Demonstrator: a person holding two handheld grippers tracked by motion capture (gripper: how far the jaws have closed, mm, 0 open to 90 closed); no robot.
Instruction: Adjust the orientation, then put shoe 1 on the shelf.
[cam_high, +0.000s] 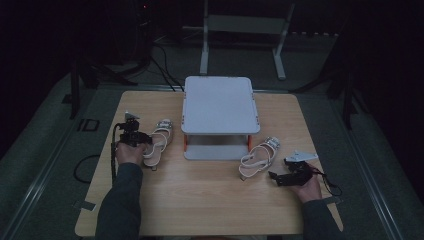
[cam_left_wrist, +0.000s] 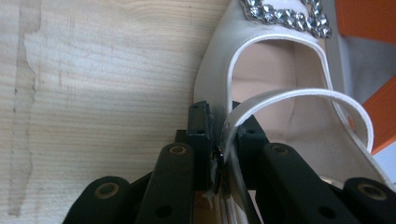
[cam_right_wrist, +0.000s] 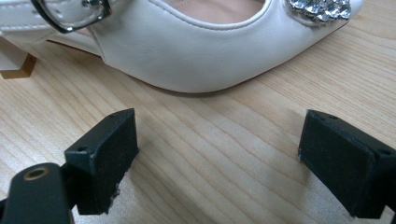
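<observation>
On the wooden counter (cam_high: 210, 195), the left gripper (cam_left_wrist: 219, 140) has its fingers clamped on the left white strappy sandal's (cam_high: 159, 141) strap for lifting; the right gripper (cam_right_wrist: 219, 163), fingers apart, faces the right white sandal (cam_right_wrist: 210, 51), ready to grasp.

Table (cam_right_wrist: 196, 154): pale wood, matt, fine straight grain; a lighter, faintly rough patch on it left of the left shoe (cam_left_wrist: 289, 70). Left shoe: white leather-like upper, smooth with a soft sheen, beige matt lining, thin strap (cam_left_wrist: 299, 95) of the same white stuff, glittering faceted stones (cam_left_wrist: 285, 16) at its toe. Right shoe (cam_right_wrist: 196, 46): same smooth white upper, stitched strap with a polished metal buckle (cam_right_wrist: 70, 16), sparkling stones (cam_right_wrist: 320, 8) on the toe, tan heel tip (cam_right_wrist: 16, 65). Left gripper (cam_left_wrist: 219, 135): black matt plastic, brass-coloured rivets. Right gripper (cam_right_wrist: 219, 154): matt black pads, slightly frayed at one edge. Rack (cam_high: 220, 102) behind the shoes: light grey, smooth, matt, with orange parts.
</observation>
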